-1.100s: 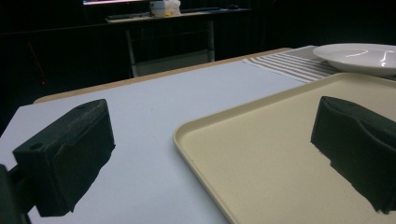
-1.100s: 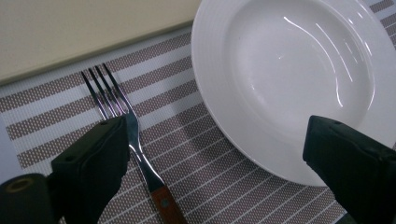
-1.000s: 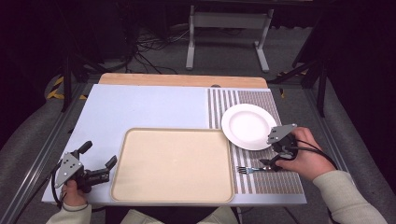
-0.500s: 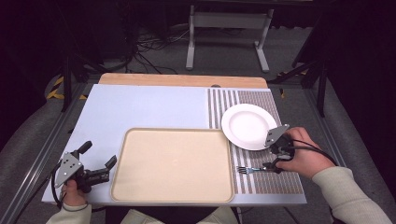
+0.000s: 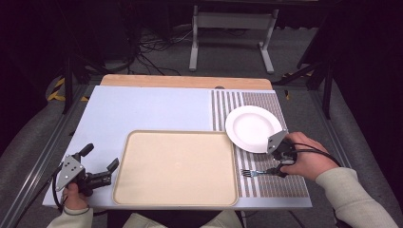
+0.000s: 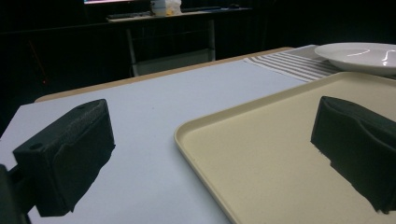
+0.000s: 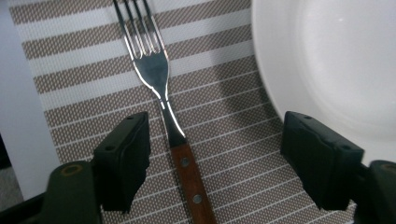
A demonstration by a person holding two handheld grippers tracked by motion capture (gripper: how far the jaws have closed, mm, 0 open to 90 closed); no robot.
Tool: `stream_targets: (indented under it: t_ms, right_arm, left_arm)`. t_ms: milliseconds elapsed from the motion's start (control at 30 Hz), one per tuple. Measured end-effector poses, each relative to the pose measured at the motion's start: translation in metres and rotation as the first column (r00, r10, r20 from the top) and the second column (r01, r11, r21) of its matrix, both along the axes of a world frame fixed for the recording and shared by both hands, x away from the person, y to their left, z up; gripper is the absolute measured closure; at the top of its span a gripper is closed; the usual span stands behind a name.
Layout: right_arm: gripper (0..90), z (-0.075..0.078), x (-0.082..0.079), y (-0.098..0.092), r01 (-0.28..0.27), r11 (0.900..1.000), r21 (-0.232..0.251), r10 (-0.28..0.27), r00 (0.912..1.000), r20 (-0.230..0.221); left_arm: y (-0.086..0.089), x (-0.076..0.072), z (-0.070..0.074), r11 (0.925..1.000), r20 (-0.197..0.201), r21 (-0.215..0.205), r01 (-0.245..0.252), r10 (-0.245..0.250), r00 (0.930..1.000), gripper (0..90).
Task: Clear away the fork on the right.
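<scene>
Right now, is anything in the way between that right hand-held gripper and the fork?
Nothing visible. The fork lies bare on the striped mat, its handle between the right hand-held gripper's open jaws, which have just been closing. The plate sits off to one side.

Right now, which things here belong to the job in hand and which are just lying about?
In the job: fork, lying between the open, just-closing right gripper jaws, not yet gripped.
Lying about: white plate, beige tray, striped placemat; left gripper open, idle.

The fork (image 7: 154, 70) is shiny metal with a riveted wooden handle, lying on a woven cloth mat (image 7: 224, 154); the plate (image 7: 336, 60) is glossy white.
</scene>
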State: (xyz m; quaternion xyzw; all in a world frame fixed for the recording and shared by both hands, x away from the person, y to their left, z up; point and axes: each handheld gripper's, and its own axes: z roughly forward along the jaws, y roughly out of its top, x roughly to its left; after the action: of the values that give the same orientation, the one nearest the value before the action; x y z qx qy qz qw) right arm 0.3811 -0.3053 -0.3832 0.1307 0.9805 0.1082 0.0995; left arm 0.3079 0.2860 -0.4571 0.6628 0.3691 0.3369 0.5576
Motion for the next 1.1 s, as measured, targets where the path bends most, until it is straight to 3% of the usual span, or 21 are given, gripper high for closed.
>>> stream_targets:
  t_ms: [233,467,500,567,600,667,833,1100]
  right_arm:
    - [40.1,-0.011,0.002,0.001,-0.078,0.99,-0.114,0.068,0.9941,-0.084]
    - [55.0,-0.02,0.005,0.004,-0.165,0.968,-0.191,0.141,0.9809,-0.134]
    - [57.5,-0.021,0.005,0.005,-0.18,0.96,-0.213,0.151,0.9777,-0.146]
    - [59.9,-0.023,0.005,0.006,-0.19,0.958,-0.217,0.16,0.9756,-0.15]
    - [64.4,-0.025,0.006,0.008,-0.22,0.947,-0.235,0.183,0.9686,-0.168]
    - [68.0,-0.026,0.007,0.01,-0.243,0.937,-0.25,0.201,0.9622,-0.184]
    - [76.5,-0.03,0.008,0.013,-0.272,0.926,-0.261,0.219,0.9522,-0.213]
    - [77.4,-0.03,0.006,0.015,-0.28,0.921,-0.272,0.228,0.9514,-0.207]
  left_arm:
    - [0.0,0.0,0.0,1.0,-0.003,0.002,0.001,-0.001,1.0,0.0]
    - [0.0,0.0,0.0,1.0,-0.002,0.003,0.003,-0.003,1.0,0.0]
    - [0.0,0.0,0.0,1.0,-0.001,0.002,0.002,-0.002,1.0,0.0]
    - [0.0,0.0,0.0,1.0,-0.002,0.002,0.002,-0.002,1.0,0.0]
    - [0.0,0.0,0.0,1.0,-0.002,0.002,0.003,-0.003,1.0,0.0]
    - [0.0,0.0,0.0,1.0,-0.002,0.002,0.004,-0.004,1.0,0.0]
    - [0.0,0.0,0.0,1.0,0.0,0.0,0.004,-0.004,1.0,0.0]
    - [0.0,0.0,0.0,1.0,0.001,0.001,0.004,-0.004,1.0,0.0]
